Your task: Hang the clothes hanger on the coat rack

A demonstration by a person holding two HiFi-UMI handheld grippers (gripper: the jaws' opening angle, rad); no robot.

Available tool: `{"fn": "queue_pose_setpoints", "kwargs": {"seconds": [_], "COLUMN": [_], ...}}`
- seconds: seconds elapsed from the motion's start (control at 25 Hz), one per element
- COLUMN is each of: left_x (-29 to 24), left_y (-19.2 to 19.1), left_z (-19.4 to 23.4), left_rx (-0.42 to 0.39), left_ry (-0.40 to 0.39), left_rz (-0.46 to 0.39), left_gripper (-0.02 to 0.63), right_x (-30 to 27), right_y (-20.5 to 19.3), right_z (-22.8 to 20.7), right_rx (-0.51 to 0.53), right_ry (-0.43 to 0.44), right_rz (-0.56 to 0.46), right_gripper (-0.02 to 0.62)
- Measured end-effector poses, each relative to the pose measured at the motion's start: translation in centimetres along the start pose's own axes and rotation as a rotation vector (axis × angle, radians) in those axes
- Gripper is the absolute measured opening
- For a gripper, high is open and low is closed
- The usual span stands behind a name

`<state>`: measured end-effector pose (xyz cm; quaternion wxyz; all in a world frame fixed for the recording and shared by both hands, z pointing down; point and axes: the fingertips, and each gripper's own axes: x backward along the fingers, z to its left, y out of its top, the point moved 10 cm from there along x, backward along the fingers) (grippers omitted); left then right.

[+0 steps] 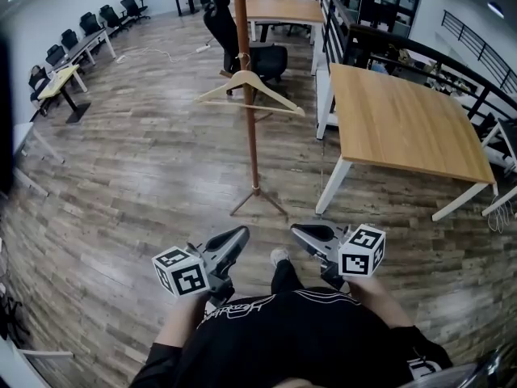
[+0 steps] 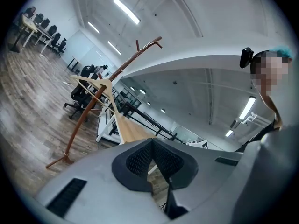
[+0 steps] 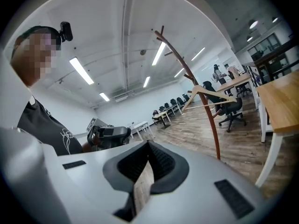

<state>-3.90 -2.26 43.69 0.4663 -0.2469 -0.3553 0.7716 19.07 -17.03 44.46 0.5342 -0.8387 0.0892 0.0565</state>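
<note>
A pale wooden clothes hanger [image 1: 249, 87] hangs from a branch of the brown coat rack [image 1: 251, 140], which stands on the wooden floor ahead of me. The hanger [image 2: 96, 84] and the rack [image 2: 88, 110] lean at the left in the left gripper view. In the right gripper view the hanger [image 3: 210, 94] and the rack [image 3: 211, 120] stand at the right. My left gripper [image 1: 241, 236] and right gripper [image 1: 296, 231] are held low in front of my body, well short of the rack. Both are shut with nothing between the jaws, as the left gripper [image 2: 152, 143] and right gripper [image 3: 148, 146] show close up.
A wooden table [image 1: 404, 120] with white legs stands right of the rack. A black office chair [image 1: 262, 55] is behind the rack. Desks with several chairs [image 1: 69, 63] line the left wall. A dark railing [image 1: 485, 55] runs along the right.
</note>
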Motion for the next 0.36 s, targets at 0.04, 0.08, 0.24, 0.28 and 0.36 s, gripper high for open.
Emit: {"fn": "queue_pose_setpoints", "kwargs": {"seconds": [0.04,0.08,0.24,0.28,0.36], "left_x": [0.08,0.17,0.4,0.44,0.53], "left_y": [-0.14,-0.23,-0.15,-0.16,-0.19], "left_z": [0.17,0.32,0.81,0.9,1.06], "left_rx": [0.007,0.013,0.038,0.046,0.06], "left_ry": [0.001,0.003,-0.001,-0.002,-0.002], "left_rz": [0.0,-0.001,-0.007,-0.009,-0.011], "left_gripper": [0.006,0.006,0.006,0.008,0.006], "right_x": [-0.1,-0.2,-0.53,-0.6,-0.74], "right_y": [-0.19,-0.33,-0.36,-0.36,-0.39], "right_z": [-0.01,0.0,0.15,0.2,0.3], "right_rx": [-0.004,-0.008,-0.009,-0.009,-0.009], "right_ry": [-0.001,-0.002,-0.004,-0.004,-0.004], "right_rz": [0.005,0.009,0.017,0.017,0.017], "right_gripper": [0.04,0.04,0.04,0.04,0.04]}}
